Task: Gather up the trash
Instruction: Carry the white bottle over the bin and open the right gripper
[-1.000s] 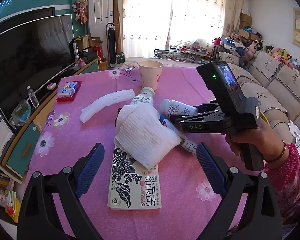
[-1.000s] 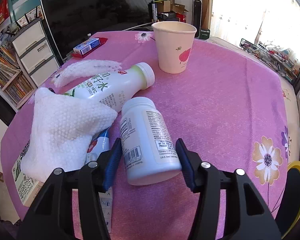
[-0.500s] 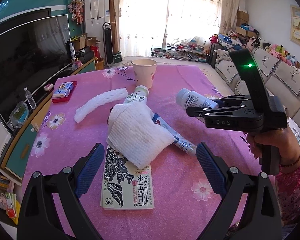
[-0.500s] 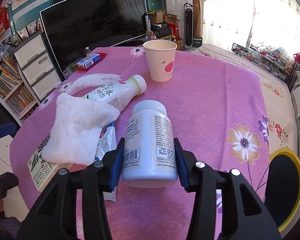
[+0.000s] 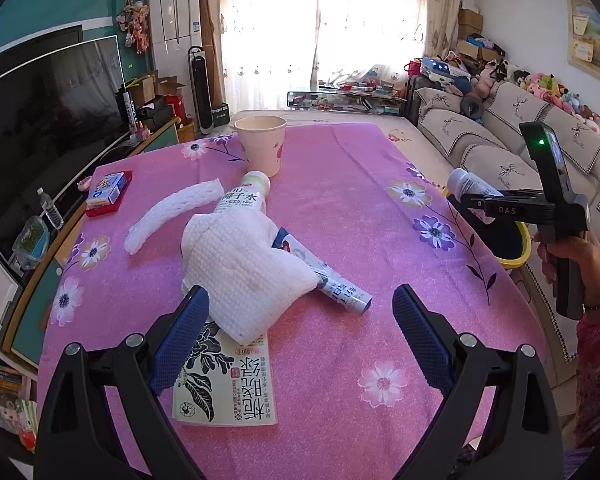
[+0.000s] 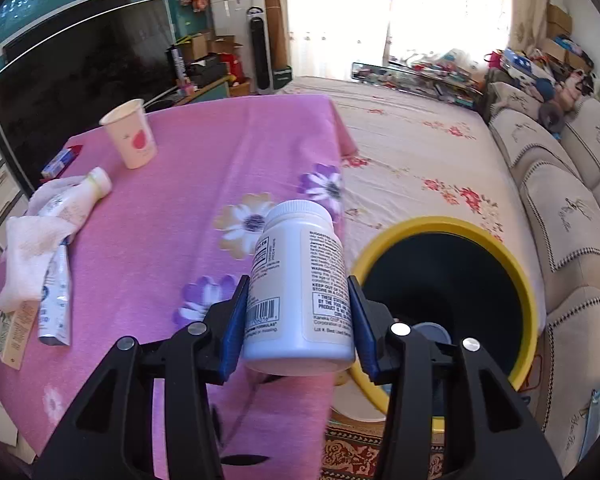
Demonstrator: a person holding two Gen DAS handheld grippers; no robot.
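My right gripper (image 6: 298,316) is shut on a white pill bottle (image 6: 298,280), held in the air at the pink table's right edge, beside the yellow-rimmed black bin (image 6: 443,280). From the left wrist view the same pill bottle (image 5: 469,192) and right gripper (image 5: 475,204) hang over the bin (image 5: 519,250). My left gripper (image 5: 300,336) is open above the table, its fingers either side of a white cloth (image 5: 244,268). The cloth lies over a drink bottle (image 5: 242,200), a tube (image 5: 331,284) and a flat carton (image 5: 228,388).
A paper cup (image 5: 260,144) stands at the table's far side, a white foam net (image 5: 168,212) lies left of the drink bottle, and a small blue box (image 5: 106,192) sits near the left edge. A TV (image 5: 40,128) is left, a sofa (image 5: 499,152) right.
The right gripper lifted the pill bottle off the table and carried it right, to beside the bin. The left gripper edged slightly, its jaws unchanged.
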